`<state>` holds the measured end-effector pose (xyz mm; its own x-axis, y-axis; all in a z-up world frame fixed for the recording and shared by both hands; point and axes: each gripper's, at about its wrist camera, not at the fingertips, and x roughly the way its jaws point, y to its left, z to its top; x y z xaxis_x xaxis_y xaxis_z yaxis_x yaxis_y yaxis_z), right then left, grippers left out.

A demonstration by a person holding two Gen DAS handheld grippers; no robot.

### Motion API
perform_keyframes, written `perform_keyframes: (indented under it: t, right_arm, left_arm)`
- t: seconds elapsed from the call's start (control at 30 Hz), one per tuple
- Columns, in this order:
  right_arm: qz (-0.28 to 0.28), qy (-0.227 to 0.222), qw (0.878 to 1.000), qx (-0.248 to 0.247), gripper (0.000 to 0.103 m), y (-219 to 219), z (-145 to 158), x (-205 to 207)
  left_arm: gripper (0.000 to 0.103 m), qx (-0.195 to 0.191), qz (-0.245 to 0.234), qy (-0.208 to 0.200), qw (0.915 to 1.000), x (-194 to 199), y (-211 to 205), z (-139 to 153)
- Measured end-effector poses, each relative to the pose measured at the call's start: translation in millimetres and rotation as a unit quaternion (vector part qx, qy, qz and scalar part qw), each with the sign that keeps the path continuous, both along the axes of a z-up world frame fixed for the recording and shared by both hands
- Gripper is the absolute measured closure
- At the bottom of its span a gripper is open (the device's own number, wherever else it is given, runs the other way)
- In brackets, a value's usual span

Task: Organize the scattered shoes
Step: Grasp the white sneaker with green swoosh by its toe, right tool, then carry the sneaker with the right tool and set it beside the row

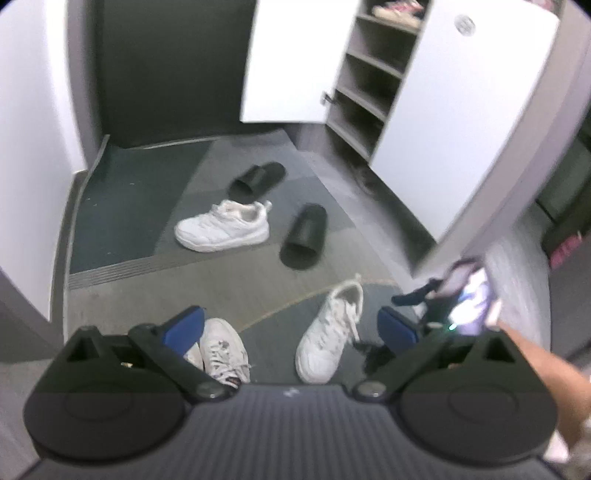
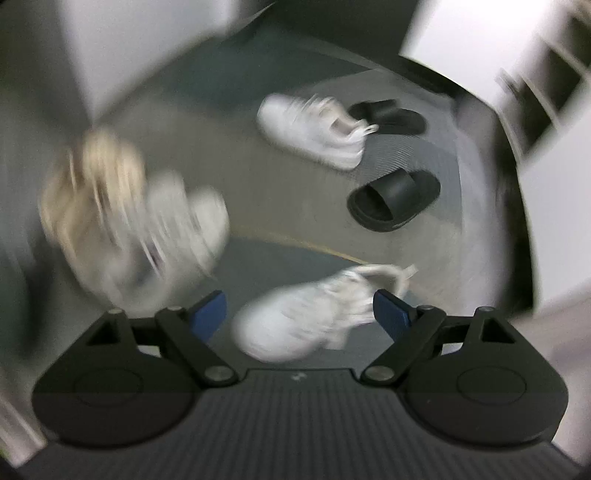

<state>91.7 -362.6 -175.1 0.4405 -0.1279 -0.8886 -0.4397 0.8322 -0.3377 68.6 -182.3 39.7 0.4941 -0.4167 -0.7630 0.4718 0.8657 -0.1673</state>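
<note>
A sneaker (image 1: 223, 225) lies between two slides (image 1: 256, 179) (image 1: 304, 236).

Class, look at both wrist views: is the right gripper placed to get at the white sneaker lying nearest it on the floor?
Probably yes. The right gripper has its jaws wide open and empty, the white sneaker lies between and below them, and nothing is in the way.

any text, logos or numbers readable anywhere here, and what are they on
None can be read.
Round grey emblem on the white cabinet door: too blurred to read.
Small pale mark on the left gripper body: too small to read.
The same kind of mark on the right gripper body: too small to read.
Red marks on the sneaker by the left gripper: blurred, no letters can be told.
</note>
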Motion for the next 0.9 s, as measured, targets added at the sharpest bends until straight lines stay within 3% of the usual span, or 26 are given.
perform_keyframes:
  t: [0.07, 0.13, 0.23, 0.37, 0.43, 0.57, 0.67, 0.77, 0.8, 0.83, 0.9]
  right_arm:
    - [0.106, 0.026, 0.989, -0.096, 0.015, 8, -42, 6]
    - [0.159, 0.049, 0.973, -0.161, 0.015, 4, -81, 9]
    - [0.204, 0.109, 0.954, -0.19, 0.015, -8, -130, 19]
    - [0.241, 0.132, 0.934, -0.229, 0.015, -27, -175, 34]
    - [0.253, 0.147, 0.925, -0.24, 0.015, -31, -186, 39]
    - [0.32, 0.166, 0.886, -0.292, 0.015, -49, -221, 45]
    - [0.334, 0.188, 0.876, -0.292, 0.026, -53, -242, 48]
    - [0.337, 0.206, 0.869, -0.299, 0.027, -55, -257, 54]
    - [0.329, 0.21, 0.872, -0.296, 0.036, -55, -259, 57]
    - [0.303, 0.211, 0.883, -0.291, 0.042, -56, -261, 65]
    - [0.268, 0.215, 0.899, -0.273, 0.05, -56, -261, 75]
  left_arm:
    - [0.002, -0.014, 0.01, 0.025, 0.9995, -7, -3, -1]
    - [0.002, -0.022, 0.015, 0.045, 0.9986, -10, -5, -5]
    - [0.002, -0.013, 0.021, 0.037, 0.999, -18, -14, -12]
    - [0.0, 0.008, -0.002, -0.001, 1.0, -21, -34, -20]
    - [0.0, 0.015, -0.011, 0.008, 0.9998, -14, -43, -28]
    - [0.0, 0.025, -0.023, 0.043, 0.9985, 14, -58, -48]
    - [0.0, 0.028, -0.015, 0.041, 0.9987, 27, -57, -55]
    - [0.0, 0.03, -0.013, 0.054, 0.998, 39, -58, -65]
    - [0.0, 0.033, -0.021, 0.063, 0.9973, 40, -59, -70]
    - [0.0, 0.036, -0.029, 0.072, 0.9963, 41, -61, -74]
    - [0.0, 0.038, -0.044, 0.083, 0.9949, 39, -63, -79]
